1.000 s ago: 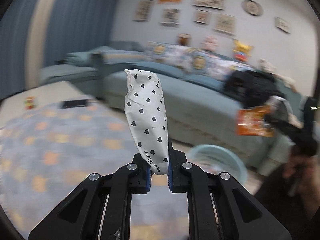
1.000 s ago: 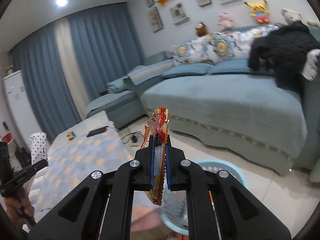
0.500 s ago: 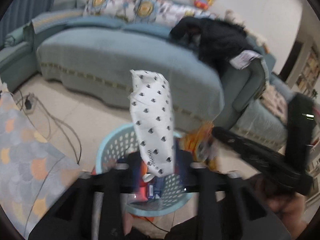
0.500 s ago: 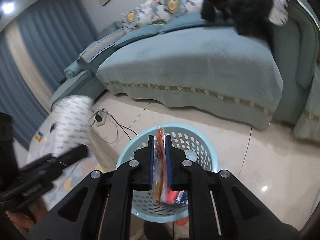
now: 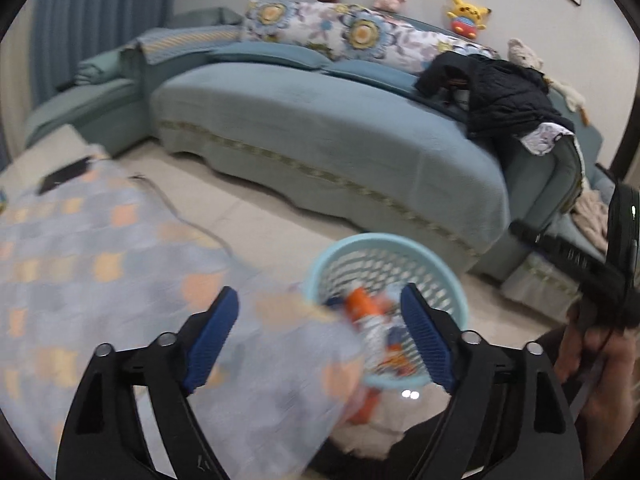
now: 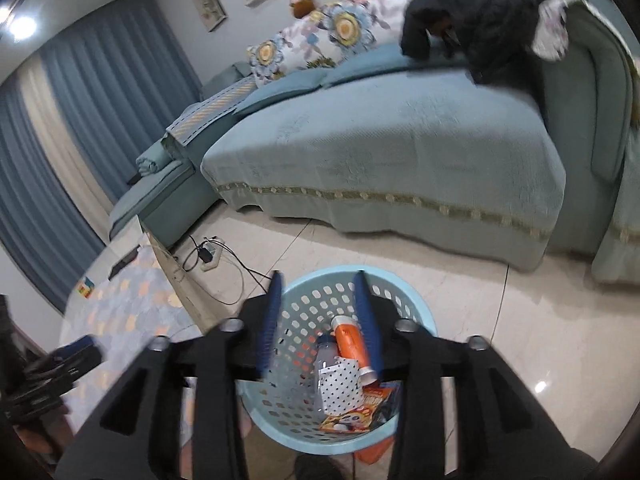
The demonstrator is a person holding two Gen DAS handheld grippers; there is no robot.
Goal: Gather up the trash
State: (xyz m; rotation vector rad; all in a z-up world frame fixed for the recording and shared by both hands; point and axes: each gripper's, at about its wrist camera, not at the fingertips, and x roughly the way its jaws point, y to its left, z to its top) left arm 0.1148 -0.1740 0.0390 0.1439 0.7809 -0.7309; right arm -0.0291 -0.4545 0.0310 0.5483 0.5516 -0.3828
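A living room with pale glossy floor tiles (image 6: 472, 304), a long teal fabric sofa (image 6: 400, 152) and blue pleated curtains (image 6: 100, 120). On the tiles, near the sofa's front edge, stands a round light-blue plastic basket with perforated walls (image 6: 416, 308).

The right gripper (image 6: 319, 318) points steeply down over the basket's mouth, its jaws opening with nothing between them. Inside the basket lie a white heart-dotted paper wrapper (image 6: 340, 384), an orange tube with a white cap (image 6: 352, 344), a clear plastic bottle (image 6: 326, 354) and a red-orange printed snack packet (image 6: 360, 416).

The left gripper (image 5: 318, 334) tilts down toward the basket's near left rim, its ribbed blue pads spreading wide and empty. Beneath it a bench draped in a grey cloth with orange patches (image 5: 92, 256) is motion-blurred, its edge close beside the basket. At the right edge of this view, a hand (image 5: 592, 356) holds the other gripper's black handle. Open tile lies between basket and sofa.
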